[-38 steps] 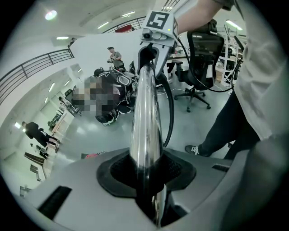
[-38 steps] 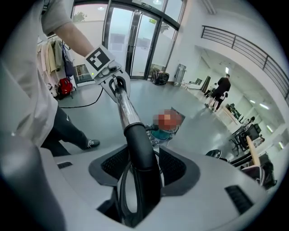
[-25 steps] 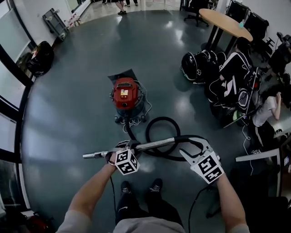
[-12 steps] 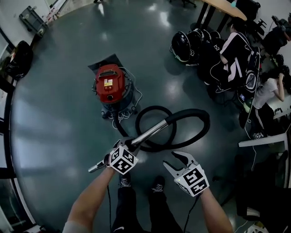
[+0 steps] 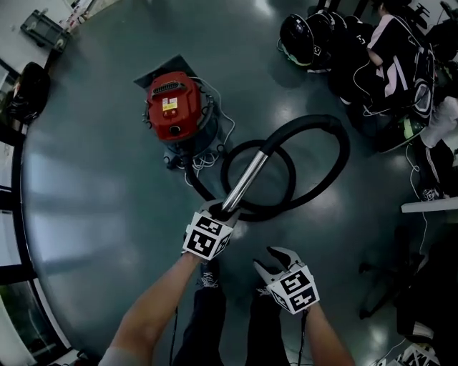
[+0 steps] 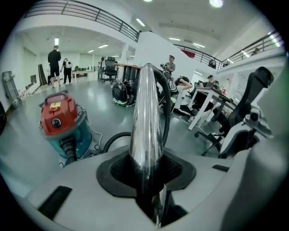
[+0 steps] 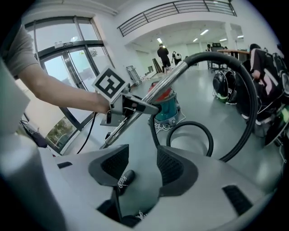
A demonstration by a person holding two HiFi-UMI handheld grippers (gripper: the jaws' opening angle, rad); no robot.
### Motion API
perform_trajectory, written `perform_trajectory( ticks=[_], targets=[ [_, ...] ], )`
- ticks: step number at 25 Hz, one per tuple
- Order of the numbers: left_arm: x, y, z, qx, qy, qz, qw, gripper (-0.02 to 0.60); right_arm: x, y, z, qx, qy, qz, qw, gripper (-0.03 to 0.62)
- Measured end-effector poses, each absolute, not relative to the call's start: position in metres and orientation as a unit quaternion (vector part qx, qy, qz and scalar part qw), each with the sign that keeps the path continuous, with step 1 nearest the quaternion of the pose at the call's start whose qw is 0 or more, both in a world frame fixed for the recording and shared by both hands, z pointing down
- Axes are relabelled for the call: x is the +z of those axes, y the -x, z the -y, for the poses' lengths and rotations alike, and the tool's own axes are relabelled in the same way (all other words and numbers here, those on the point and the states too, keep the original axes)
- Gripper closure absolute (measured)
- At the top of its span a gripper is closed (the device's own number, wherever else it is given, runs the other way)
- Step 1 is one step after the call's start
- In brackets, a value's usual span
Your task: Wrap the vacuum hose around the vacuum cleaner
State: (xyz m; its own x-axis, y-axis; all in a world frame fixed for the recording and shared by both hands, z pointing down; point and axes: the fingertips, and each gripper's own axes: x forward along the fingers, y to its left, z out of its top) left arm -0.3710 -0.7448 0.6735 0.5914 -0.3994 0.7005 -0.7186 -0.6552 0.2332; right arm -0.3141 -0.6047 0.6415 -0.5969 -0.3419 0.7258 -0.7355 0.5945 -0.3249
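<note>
Since 1 second ago the right gripper (image 5: 275,259) has come off the metal tube (image 5: 247,180), jaws spread and empty; the left gripper (image 5: 223,212) alone pinches it. The hose (image 5: 325,143) loops on the floor (image 5: 100,214), near-right of the vacuum cleaner (image 5: 174,107). Held at 1 end, the tube could swing or slip.

Red-topped vacuum cleaner (image 5: 174,107) upright on floor; black hose (image 5: 318,121) looped beside it, chrome wand (image 5: 247,180) at hose end.

The head view is dim, bluish; lamps (image 6: 216,3) glare as pale patches on the floor (image 5: 86,214) right of the vacuum (image 5: 175,107). Highlights streak the tube (image 6: 145,117). Fisheye bends edges.
</note>
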Motion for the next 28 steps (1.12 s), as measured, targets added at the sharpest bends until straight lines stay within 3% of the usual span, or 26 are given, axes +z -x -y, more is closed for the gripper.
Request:
perform_trajectory(
  ticks=[7,9,16,25,26,28],
  targets=[
    [0.701,0.344,0.749,0.251,-0.828,0.374,0.333,0.445,0.697,0.342,0.585,0.357,-0.293,0.837,0.295,0.401],
    [0.704,0.334,0.749,0.233,-0.816,0.391,0.356,0.445,0.710,0.349,0.582,0.373,-0.286,0.835,0.287,0.339],
    [0.718,0.321,0.750,0.194,-0.768,0.446,0.418,0.445,0.740,0.363,0.554,0.444,-0.271,0.813,0.262,0.220],
    [0.726,0.313,0.756,0.151,-0.692,0.525,0.472,0.445,0.788,0.334,0.543,0.462,-0.294,0.779,0.305,0.221],
    [0.729,0.314,0.756,0.146,-0.684,0.533,0.476,0.445,0.792,0.328,0.541,0.457,-0.299,0.777,0.313,0.253],
    [0.732,0.315,0.755,0.138,-0.674,0.543,0.482,0.445,0.792,0.317,0.538,0.440,-0.312,0.778,0.322,0.387]
  ],
)
